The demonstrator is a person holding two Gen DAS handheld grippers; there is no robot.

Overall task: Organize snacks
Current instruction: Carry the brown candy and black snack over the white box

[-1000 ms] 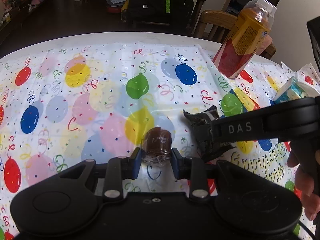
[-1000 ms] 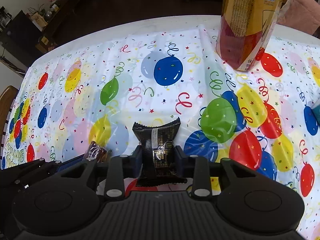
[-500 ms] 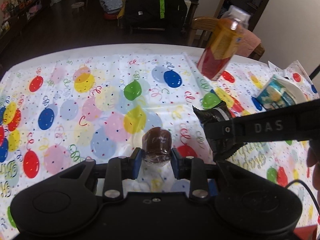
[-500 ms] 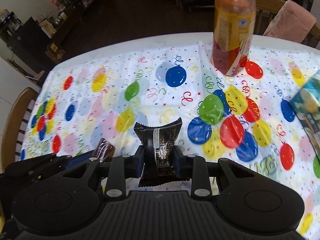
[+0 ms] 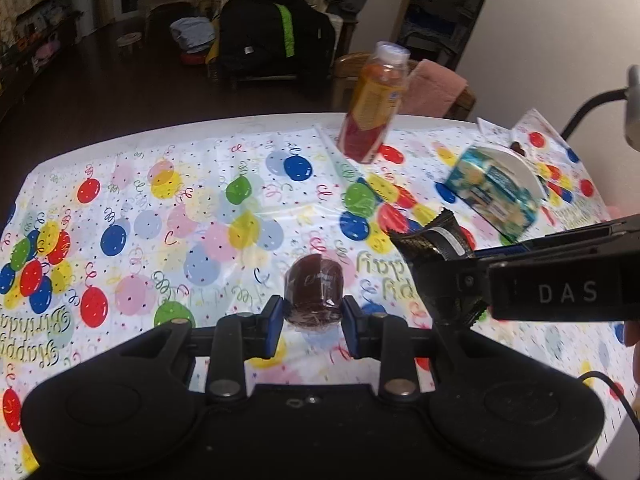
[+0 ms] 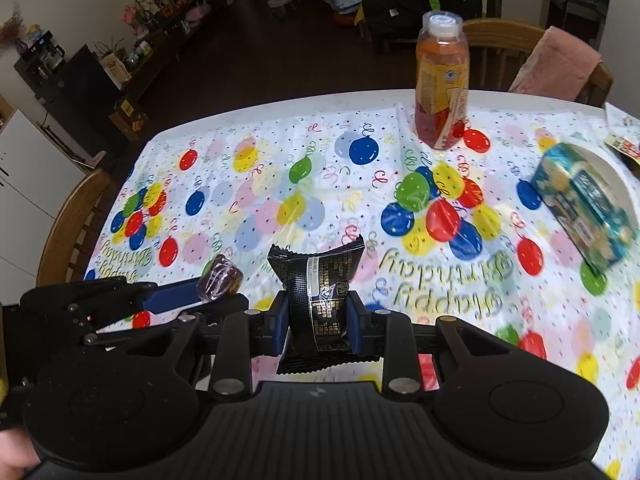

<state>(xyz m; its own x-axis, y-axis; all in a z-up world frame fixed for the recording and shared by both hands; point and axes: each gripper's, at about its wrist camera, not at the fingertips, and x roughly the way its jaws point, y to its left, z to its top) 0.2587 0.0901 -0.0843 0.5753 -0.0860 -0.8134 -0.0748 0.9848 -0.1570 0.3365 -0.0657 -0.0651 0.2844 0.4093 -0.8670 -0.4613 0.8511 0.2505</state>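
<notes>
Brown and wrapped in clear plastic, a small round snack [image 5: 314, 289] sat clamped between the blue pads of the left hand-held gripper [image 5: 313, 314], held above the balloon-printed plastic cloth on the tabletop [image 5: 168, 208]. Just to that gripper's right, the right hand-held gripper [image 6: 318, 314] was clenched on a black foil snack packet with gold print [image 6: 318, 280], also off the tabletop. Well ahead of the right hand-held gripper and to its right stood an upright orange-and-red drink bottle with a white cap [image 6: 442, 84]. Farther right, a blue-green patterned snack box [image 6: 584, 208] leaned against a white bowl [image 6: 616, 176]. Beyond the tabletop's far edge, a pink cloth [image 6: 556, 64] hung over a wooden chair [image 6: 490, 46].
</notes>
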